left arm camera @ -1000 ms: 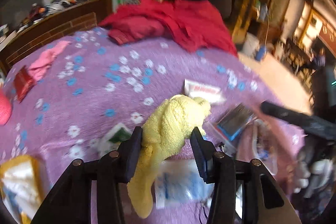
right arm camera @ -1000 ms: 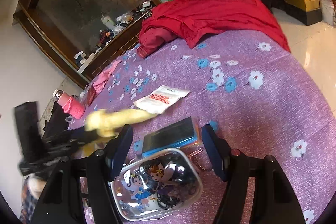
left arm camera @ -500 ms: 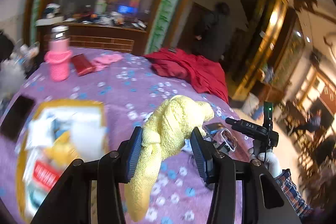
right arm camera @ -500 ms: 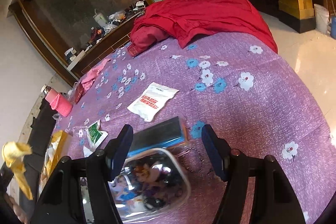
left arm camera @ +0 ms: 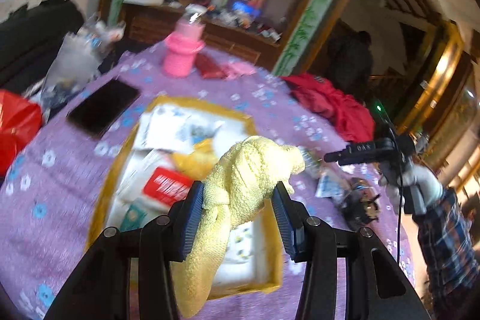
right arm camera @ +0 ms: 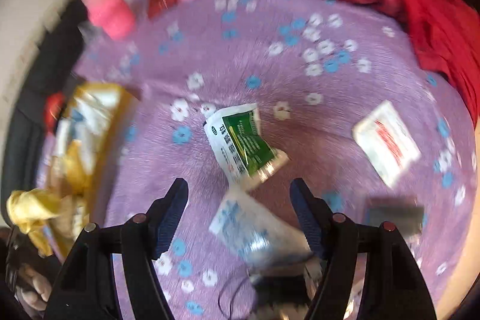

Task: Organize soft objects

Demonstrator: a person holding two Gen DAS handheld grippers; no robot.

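Observation:
My left gripper (left arm camera: 237, 197) is shut on a yellow knitted cloth (left arm camera: 240, 188) and holds it above a yellow-rimmed tray (left arm camera: 111, 179) full of packets. The cloth also shows at the left edge of the right wrist view (right arm camera: 30, 209). My right gripper (right arm camera: 238, 209) is open and empty, hovering over a green-and-white sachet (right arm camera: 244, 143) and a clear blue-printed packet (right arm camera: 243, 227) on the purple flowered tablecloth (right arm camera: 300, 20). A white packet with red print (right arm camera: 385, 141) lies to the right.
A pink bottle (left arm camera: 183, 53), a black phone (left arm camera: 103, 107), a red wallet (left arm camera: 210, 69) and a red jacket (left arm camera: 330, 104) lie on the table. A red bag (left arm camera: 16, 128) sits at the left edge. A dark box (right arm camera: 393, 215) lies by my right finger.
My left gripper carried the yellow cloth leftward to above the tray. My right gripper swung left from the cartoon pouch to over the green sachet and clear packet.

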